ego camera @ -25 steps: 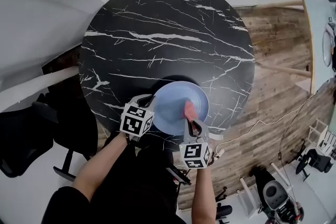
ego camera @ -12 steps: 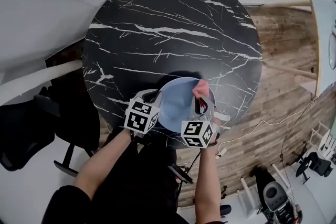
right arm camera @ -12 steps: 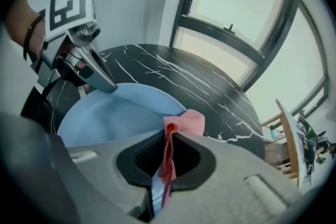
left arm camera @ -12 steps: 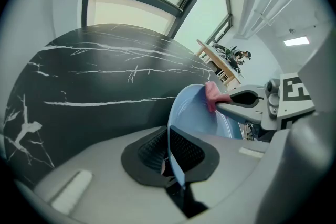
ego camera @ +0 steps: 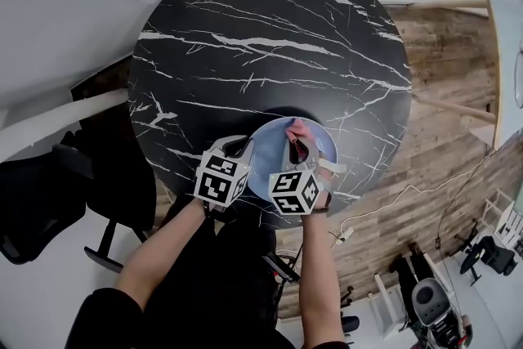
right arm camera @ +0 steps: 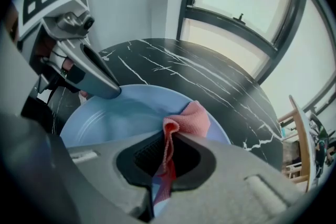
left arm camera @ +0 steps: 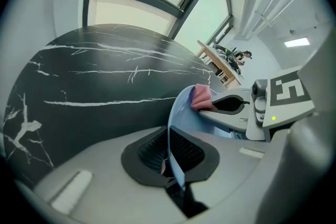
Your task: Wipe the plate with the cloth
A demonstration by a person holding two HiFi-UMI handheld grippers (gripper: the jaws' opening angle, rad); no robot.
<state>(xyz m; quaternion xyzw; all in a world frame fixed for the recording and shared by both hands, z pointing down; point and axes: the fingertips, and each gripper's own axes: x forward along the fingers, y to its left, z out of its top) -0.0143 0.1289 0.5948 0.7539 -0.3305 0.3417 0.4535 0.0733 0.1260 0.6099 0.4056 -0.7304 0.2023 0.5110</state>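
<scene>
Left gripper (left arm camera: 170, 153): jaws closed on the rim of the plate (left arm camera: 182, 108), whose thin blue edge runs straight up between them. We read this as the anchoring hold. It pins the plate on its left side so a push from the cloth cannot slide or spin it. Whether the plate is lifted slightly or lies flat, we cannot tell from these views.

Right gripper (right arm camera: 160, 160): jaws closed on the cloth (right arm camera: 190, 119), with one fold of the pink fabric pinched between them. The loose end bunches out ahead of the jaws and lies on the plate's inner face, close to its far rim. Gripping the cloth short like this leaves only a small wad to press down, which suits rubbing a shallow dish.

The two grippers meet the plate from opposite sides, left rim and right half, so neither blocks the other.

The plate is on the black, white-veined tabletop (ego camera: 261, 45), at the edge nearest the person, within easy reach of both hands.

Judgement: wiping appears to be under way at the far rim, and the plate's centre and near side look yet to be covered. Pressing hard could lever the plate against the single rim hold.
</scene>
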